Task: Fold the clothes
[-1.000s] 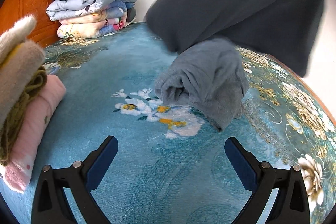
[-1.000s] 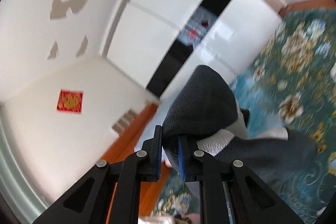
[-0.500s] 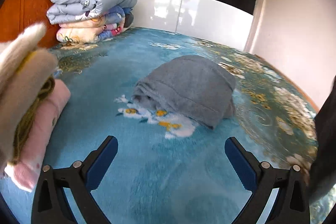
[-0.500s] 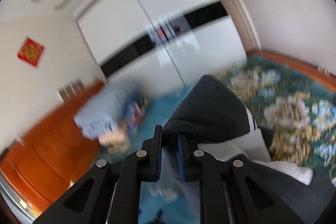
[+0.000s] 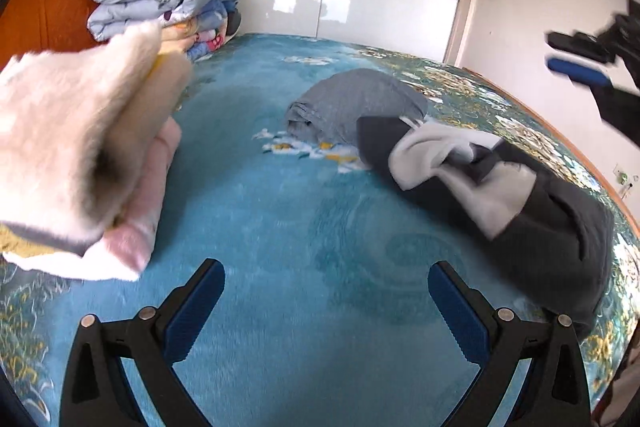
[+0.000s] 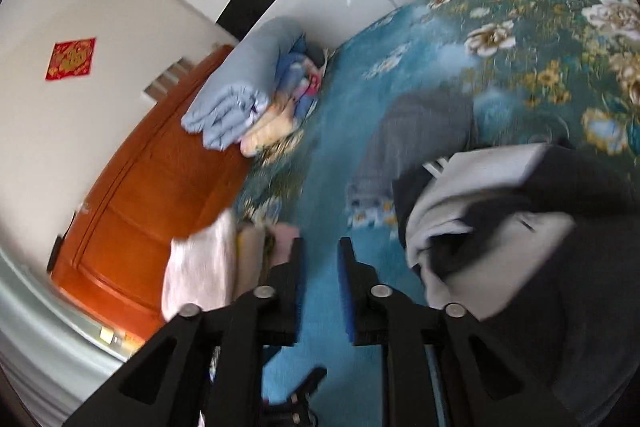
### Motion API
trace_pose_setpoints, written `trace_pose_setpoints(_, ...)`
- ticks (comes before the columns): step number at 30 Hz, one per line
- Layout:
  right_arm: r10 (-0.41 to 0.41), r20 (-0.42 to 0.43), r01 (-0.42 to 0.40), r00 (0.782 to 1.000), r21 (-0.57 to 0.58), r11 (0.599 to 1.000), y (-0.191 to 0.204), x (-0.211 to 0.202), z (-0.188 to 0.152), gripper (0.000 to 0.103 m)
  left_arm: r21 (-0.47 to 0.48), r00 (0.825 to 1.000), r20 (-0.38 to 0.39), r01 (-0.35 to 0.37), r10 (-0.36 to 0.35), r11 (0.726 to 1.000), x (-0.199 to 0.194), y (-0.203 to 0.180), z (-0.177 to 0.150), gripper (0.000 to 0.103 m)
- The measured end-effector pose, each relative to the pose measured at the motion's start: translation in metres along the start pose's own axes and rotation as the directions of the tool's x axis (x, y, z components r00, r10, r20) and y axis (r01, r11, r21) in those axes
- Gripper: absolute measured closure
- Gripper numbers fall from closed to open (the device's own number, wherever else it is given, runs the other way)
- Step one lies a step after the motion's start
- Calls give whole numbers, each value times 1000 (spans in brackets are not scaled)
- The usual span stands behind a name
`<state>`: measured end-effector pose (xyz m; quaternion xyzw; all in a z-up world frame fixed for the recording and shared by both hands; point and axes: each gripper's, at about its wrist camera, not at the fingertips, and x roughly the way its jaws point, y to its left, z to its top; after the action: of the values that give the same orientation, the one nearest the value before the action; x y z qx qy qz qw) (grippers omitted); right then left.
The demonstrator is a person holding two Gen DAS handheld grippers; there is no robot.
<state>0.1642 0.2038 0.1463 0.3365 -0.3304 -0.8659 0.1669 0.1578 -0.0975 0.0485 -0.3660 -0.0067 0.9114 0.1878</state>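
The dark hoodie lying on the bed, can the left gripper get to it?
Probably yes. The left gripper is open and empty, and the dark hoodie lies crumpled just ahead to its right on the blue bedspread, with only bare cover between them. The right gripper is up out of the way.

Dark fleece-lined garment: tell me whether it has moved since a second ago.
Yes. The dark fleece-lined garment has come down from mid-air onto the blue floral bedspread, beside the grey garment. The right gripper has just been opening, nothing between its jaws.

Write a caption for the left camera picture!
Open left tool hovers over the blue floral bedspread, dark fleece-lined jacket crumpled ahead.
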Motion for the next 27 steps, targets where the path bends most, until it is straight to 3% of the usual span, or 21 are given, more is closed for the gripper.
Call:
trace_pose_setpoints(4,-29,111,34,993,-42,999,-7,-64,-24,67,13,1000,-22,5,-4,1000,-7,-13,-5,0)
trace_pose_setpoints(5,-45,142,50,989,-33,998,-13,-82,-26,59,16,1000,-29,9,-9,1000,-8,-18,-6,0)
trace_pose_setpoints(6,-77,181,80,980,-7,997,-26,-100,-29,52,15,999,-41,27,-26,1000,-7,-24,-5,0)
trace_pose_setpoints(9,-196,266,169,944,122,978,-76,-145,-59,52,-9,989,-95,113,-114,994,2,-49,0,0)
trace_pose_setpoints(11,-225,283,174,932,194,965,-106,-165,-84,52,-46,975,-141,170,-175,984,15,-69,3,0)
trace_pose_setpoints(16,-264,299,161,917,327,931,-159,-196,-142,52,-144,924,-249,260,-290,955,58,-117,2,0)
trace_pose_setpoints(17,-268,299,158,916,344,926,-165,-199,-148,52,-171,908,-271,281,-320,944,66,-124,1,0)
trace_pose_setpoints(19,-273,302,148,913,378,914,-175,-203,-159,52,-219,859,-311,351,-407,910,83,-141,-4,1)
trace_pose_setpoints(21,-275,300,142,914,397,907,-181,-205,-167,52,-232,831,-322,396,-454,888,88,-155,-8,7)
trace_pose_setpoints(24,-269,303,130,914,411,902,-192,-204,-177,52,-216,821,-341,405,-458,888,89,-174,-13,40)
trace_pose_setpoints(26,-260,303,118,917,417,901,-197,-203,-182,52,-206,830,-328,402,-450,892,85,-180,-11,84)
trace_pose_setpoints(27,-252,303,109,919,420,901,-200,-202,-185,52,-203,838,-316,397,-444,895,80,-180,-9,92)
